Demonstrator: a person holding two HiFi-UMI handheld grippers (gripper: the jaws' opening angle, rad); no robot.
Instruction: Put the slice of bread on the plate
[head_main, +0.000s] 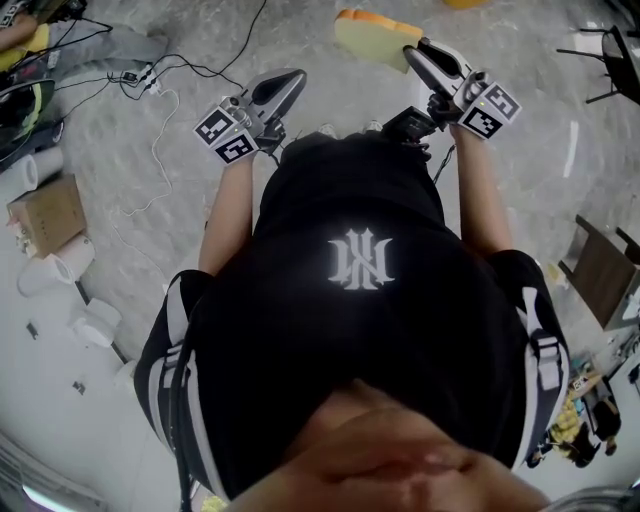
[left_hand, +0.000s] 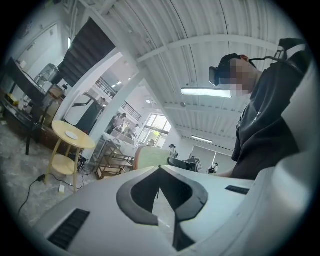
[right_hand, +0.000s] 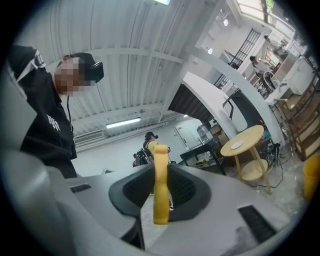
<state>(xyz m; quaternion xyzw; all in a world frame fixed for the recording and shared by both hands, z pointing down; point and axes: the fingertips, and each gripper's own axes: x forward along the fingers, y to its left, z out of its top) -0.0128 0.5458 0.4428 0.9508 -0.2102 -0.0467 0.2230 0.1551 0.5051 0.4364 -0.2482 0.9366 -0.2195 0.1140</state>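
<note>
I am looking first at the small white round plate (right_hand: 236, 145). It is lying on the top of a round pale yellow wooden counter (right_hand: 251, 136), which is also having a lower round shelf. The counter is standing on the grey stone-patterned floor (head_main: 330, 90), well apart from both claws.

The slice of bread with pale crumb and orange-brown crust (head_main: 370, 38) is not on the plate. It is sitting in the right claw (head_main: 410, 52), whose two jaws are clamping on it from both sides. In the right gripper view I am seeing the slice edge-on, upright between the dark pads. The left claw (head_main: 290, 82) is staying beside it with its jaws together and nothing between them. In the left gripper view the slice and the right claw are showing just behind the left claw's tip.

Around the counter, a low metal rack (left_hand: 112, 157) is standing just beside it, and a black cable with a plug (left_hand: 37, 179) is lying on the floor near its legs. In the head view, more black cables (head_main: 150, 70) are running over the floor at the person's left. A brown cardboard box (head_main: 45, 212) and some white rolls (head_main: 72, 258) are lying along the floor's edge there. The person's black shirt (head_main: 350, 330) is filling the lower part of that view.
</note>
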